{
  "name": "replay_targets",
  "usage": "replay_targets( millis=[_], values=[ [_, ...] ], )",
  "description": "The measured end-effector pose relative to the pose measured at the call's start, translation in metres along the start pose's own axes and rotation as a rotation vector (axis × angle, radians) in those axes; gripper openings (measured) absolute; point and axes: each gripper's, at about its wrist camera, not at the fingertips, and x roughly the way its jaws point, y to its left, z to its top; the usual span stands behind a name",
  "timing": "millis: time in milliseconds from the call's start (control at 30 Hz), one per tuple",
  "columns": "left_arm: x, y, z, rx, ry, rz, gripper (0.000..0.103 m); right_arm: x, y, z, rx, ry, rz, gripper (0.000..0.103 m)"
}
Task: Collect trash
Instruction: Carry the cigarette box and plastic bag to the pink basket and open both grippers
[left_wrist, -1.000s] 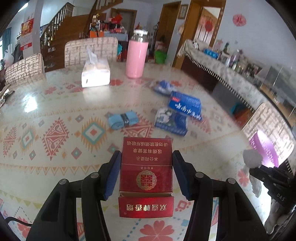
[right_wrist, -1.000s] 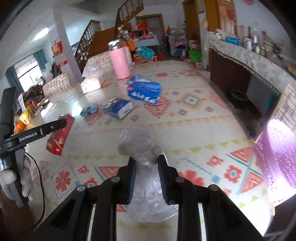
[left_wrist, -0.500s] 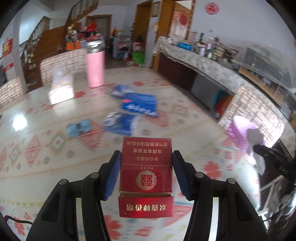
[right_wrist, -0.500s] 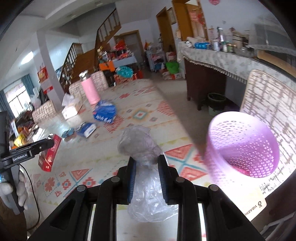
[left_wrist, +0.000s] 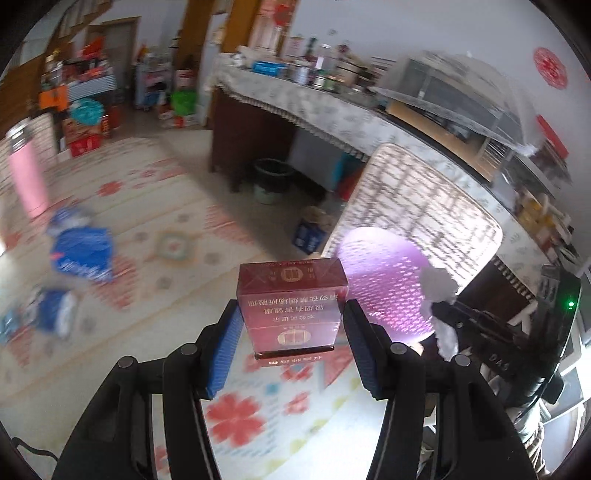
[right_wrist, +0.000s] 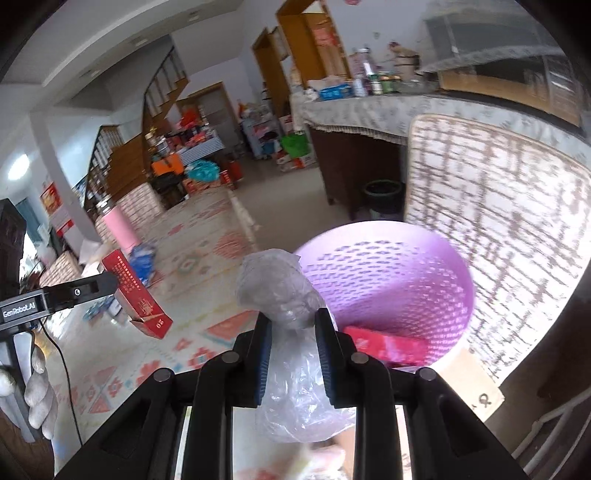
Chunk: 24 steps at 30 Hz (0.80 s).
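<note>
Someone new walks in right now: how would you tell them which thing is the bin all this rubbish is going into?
Look past the edge of the patterned table to the chair with the woven white-and-brown back. Right in front of that chair stands the purple basket, round, its walls full of small holes, a red box already inside. The dark bucket under the counter is plain and smaller.

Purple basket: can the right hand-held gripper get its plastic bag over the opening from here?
Probably yes. The right hand-held gripper holds the plastic bag beside the purple basket, whose mouth faces it with nothing between; only a red box lies inside.
</note>
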Motion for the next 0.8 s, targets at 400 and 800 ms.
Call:
replay_targets(
  millis=[400,800],
  values=[
    [0.042,-0.08,0.051,0.107,-0.001,-0.109,0.055,0.009,-0.051,0.016,0.075,0.004,-0.054,0.026],
    [0.075,-0.091,0.057,0.129,0.034,-0.073,0.073,0.025,-0.056,0.021,0.123,0.015,-0.06,0.04]
  ],
)
